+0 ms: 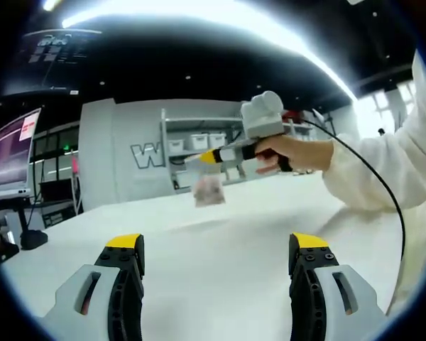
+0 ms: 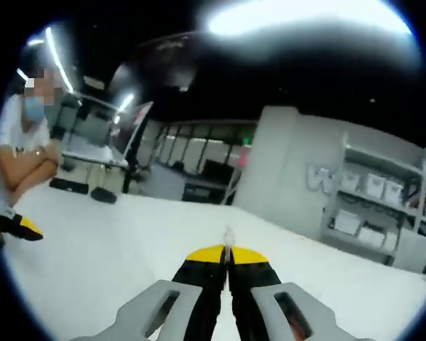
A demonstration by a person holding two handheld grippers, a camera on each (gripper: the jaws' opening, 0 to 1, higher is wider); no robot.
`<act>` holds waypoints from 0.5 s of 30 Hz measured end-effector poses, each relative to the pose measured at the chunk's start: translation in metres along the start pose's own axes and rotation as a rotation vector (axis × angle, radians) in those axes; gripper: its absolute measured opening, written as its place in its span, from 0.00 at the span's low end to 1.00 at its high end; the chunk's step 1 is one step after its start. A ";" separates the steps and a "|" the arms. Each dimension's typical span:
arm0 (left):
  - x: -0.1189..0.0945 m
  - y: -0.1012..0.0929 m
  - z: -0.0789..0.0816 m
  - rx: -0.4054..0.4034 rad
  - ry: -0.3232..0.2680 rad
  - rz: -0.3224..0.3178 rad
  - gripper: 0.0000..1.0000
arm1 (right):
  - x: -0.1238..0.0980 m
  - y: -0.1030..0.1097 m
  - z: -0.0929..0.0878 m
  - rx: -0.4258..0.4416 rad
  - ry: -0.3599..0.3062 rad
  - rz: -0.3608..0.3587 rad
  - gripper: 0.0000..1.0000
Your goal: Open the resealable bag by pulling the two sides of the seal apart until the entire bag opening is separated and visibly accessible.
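White table [image 1: 220, 249] spreads wide under both your grippers; shelving with bins [image 1: 199, 142] stands against the far wall, and a monitor [image 1: 14, 153] sits off at the table's edge.

Your right gripper [image 1: 207, 158] shows in the left gripper view, held up above the table by your hand [image 1: 287, 153]. The resealable bag [image 1: 209, 190] hangs from its tip, clear of the surface. Lifting it lets the bag drop free so the seal is reachable.

In the right gripper view, the right gripper's jaws are pressed together, pinching a thin sliver of bag edge [image 2: 228, 238].

Your left gripper [image 1: 216, 256] stands spread wide, nothing between its jaws, well apart from the bag. Judged: it waits to take the opposite side of the seal.
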State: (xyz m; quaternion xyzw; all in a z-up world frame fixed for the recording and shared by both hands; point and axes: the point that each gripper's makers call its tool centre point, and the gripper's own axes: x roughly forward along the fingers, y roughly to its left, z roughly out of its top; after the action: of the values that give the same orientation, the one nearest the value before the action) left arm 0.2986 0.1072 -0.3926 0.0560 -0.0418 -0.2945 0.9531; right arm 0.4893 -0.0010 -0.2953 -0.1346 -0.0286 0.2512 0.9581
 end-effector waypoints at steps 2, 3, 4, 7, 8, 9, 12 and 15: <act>0.000 0.000 0.000 0.001 0.000 0.000 0.82 | -0.001 0.000 0.001 0.003 -0.002 0.000 0.00; 0.000 0.000 0.000 0.001 0.001 0.000 0.82 | -0.001 0.000 0.002 -0.006 -0.002 -0.002 0.00; 0.000 0.000 0.000 0.002 0.001 -0.001 0.82 | -0.002 0.000 0.002 -0.008 -0.002 -0.001 0.00; 0.000 0.000 0.000 0.000 0.000 0.000 0.82 | -0.004 0.003 0.006 0.039 -0.015 0.016 0.00; 0.000 0.000 0.000 0.001 -0.001 0.000 0.82 | -0.005 0.003 0.007 0.061 -0.022 0.019 0.00; 0.000 0.000 0.000 0.002 -0.001 0.000 0.82 | -0.006 0.003 0.007 0.074 -0.024 0.020 0.00; 0.000 0.000 0.000 0.001 0.000 -0.001 0.82 | -0.008 0.001 0.006 0.116 -0.028 0.024 0.00; 0.000 0.000 0.000 0.003 0.002 0.000 0.82 | -0.010 0.003 0.006 0.203 -0.039 0.038 0.00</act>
State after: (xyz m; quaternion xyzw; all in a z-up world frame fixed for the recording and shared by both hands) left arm 0.2984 0.1075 -0.3929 0.0578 -0.0415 -0.2943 0.9530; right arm 0.4786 -0.0022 -0.2900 -0.0323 -0.0189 0.2737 0.9611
